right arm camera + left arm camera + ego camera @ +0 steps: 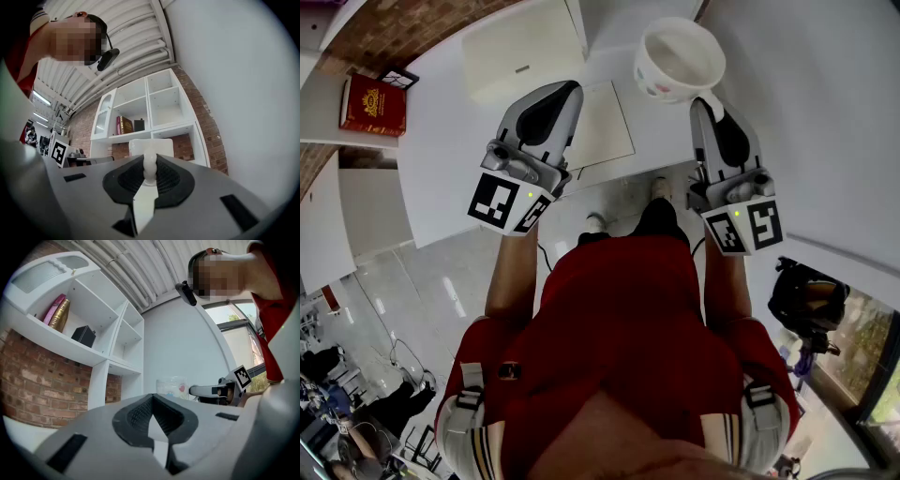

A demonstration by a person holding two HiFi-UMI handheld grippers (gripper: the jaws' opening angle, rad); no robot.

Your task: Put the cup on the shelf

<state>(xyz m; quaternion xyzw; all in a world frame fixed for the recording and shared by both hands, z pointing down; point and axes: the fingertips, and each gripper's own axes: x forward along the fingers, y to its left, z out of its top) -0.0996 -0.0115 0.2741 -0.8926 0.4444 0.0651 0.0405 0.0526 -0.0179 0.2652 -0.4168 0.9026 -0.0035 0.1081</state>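
Tall white shelf unit (pixel 148 105) with open compartments stands ahead against the red brick wall (pixel 206 126). Books (pixel 124 124) and a dark box (pixel 139 124) sit in one middle bay, and the bays to the right look free. Step in hand, my read: carry phase, with the cup held in the air and not yet at the shelf. Left gripper (pixel 570 89) sits alongside, jaws together with nothing between them. Right gripper (pixel 703 103) has its jaws narrowed onto the handle (pixel 150 164) of the white ceramic cup with pink print (pixel 680 58), pads pressing it from both sides. The cup hangs off the jaw tips, mouth up, well apart from the shelf. Next move calls for taking the right gripper forward to a free bay, keeping the cup level and seating its base flat on the board, then spreading the jaws. Risk: it's a handle-only grip, so the cup could swing or tip.
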